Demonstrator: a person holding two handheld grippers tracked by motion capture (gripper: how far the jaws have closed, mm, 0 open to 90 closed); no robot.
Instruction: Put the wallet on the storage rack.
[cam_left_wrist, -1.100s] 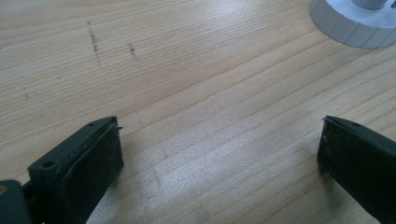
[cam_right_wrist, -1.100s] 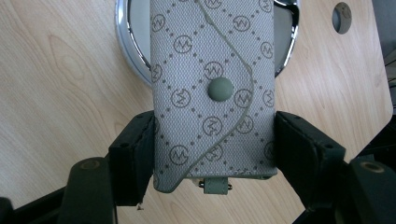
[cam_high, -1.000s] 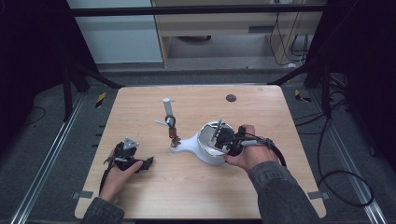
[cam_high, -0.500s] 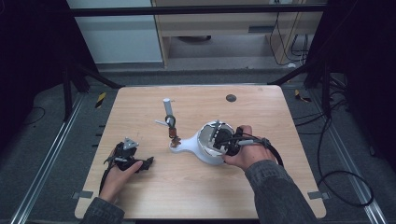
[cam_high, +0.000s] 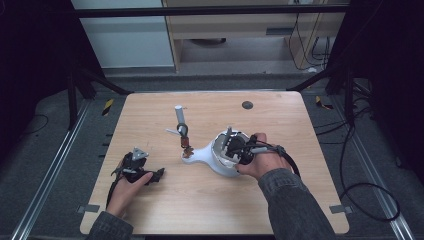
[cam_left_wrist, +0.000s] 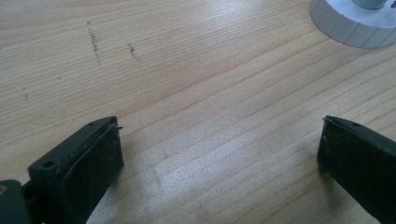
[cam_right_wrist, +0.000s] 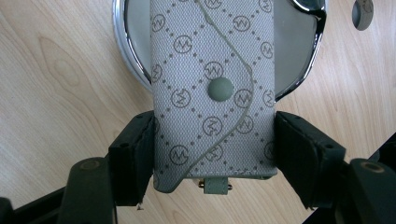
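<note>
Clamping a grey monogram-patterned fabric key pouch (cam_right_wrist: 212, 93) with a round snap button, the right gripper (cam_right_wrist: 212, 154) presses a black pad against each long side of it. Behind the pouch in the right gripper view lies a round chrome-rimmed mirror (cam_right_wrist: 299, 51), flat on the pale wooden tabletop (cam_right_wrist: 60, 70). In the high view the right gripper (cam_high: 235, 148) sits right of centre over a white rounded object with a narrow neck (cam_high: 202, 155); what that object holds I cannot tell. Just left of the neck lies a small brown item (cam_high: 187, 148), and above it a grey cylinder (cam_high: 179, 116) with a darker end. A small dark disc (cam_high: 247, 105) lies near the upper edge. The left gripper (cam_high: 136, 167) rests at the lower left of the tabletop, its jaws standing wide apart over bare wood in the left gripper view (cam_left_wrist: 219, 154), with a white ribbed round base (cam_left_wrist: 350, 23) at the upper right corner. Bare wood spreads along the lower edge and between the two hands.
</note>
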